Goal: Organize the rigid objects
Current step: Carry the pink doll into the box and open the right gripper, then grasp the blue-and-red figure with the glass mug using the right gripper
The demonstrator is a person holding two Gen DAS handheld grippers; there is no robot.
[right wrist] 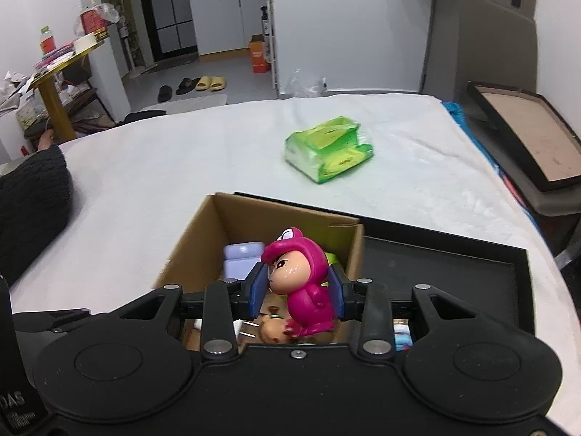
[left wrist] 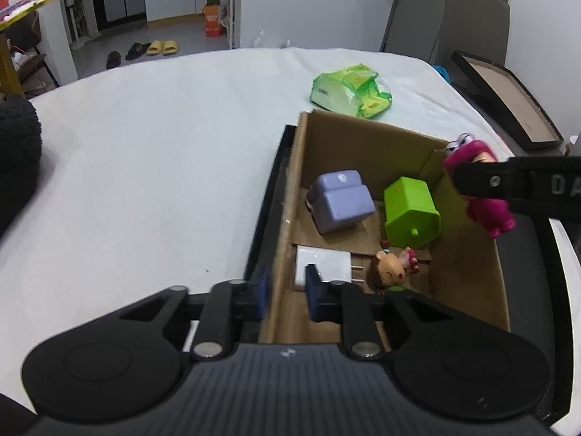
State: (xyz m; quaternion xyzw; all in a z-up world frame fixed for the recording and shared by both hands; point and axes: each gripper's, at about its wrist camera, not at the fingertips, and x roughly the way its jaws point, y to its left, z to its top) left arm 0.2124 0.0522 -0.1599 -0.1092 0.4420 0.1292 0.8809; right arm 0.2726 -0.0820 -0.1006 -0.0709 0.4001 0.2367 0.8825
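My right gripper point(right wrist: 297, 292) is shut on a pink hooded figurine point(right wrist: 303, 287) and holds it above the open cardboard box point(right wrist: 203, 232). The same figurine point(left wrist: 479, 185) shows at the box's right edge in the left wrist view. Inside the box point(left wrist: 363, 134) lie a lavender block point(left wrist: 341, 200), a green block point(left wrist: 410, 210), a white charger point(left wrist: 323, 263) and a small brown-haired doll point(left wrist: 388, 272). My left gripper point(left wrist: 285, 292) is open and empty, its fingers straddling the box's near left wall.
The box sits in a black tray point(right wrist: 454, 265) on a white cloth-covered table point(left wrist: 145, 163). A green tissue pack point(right wrist: 328, 149) lies beyond the box. A dark knitted item point(left wrist: 16, 156) lies at the left. A framed board point(right wrist: 526, 134) stands at the right.
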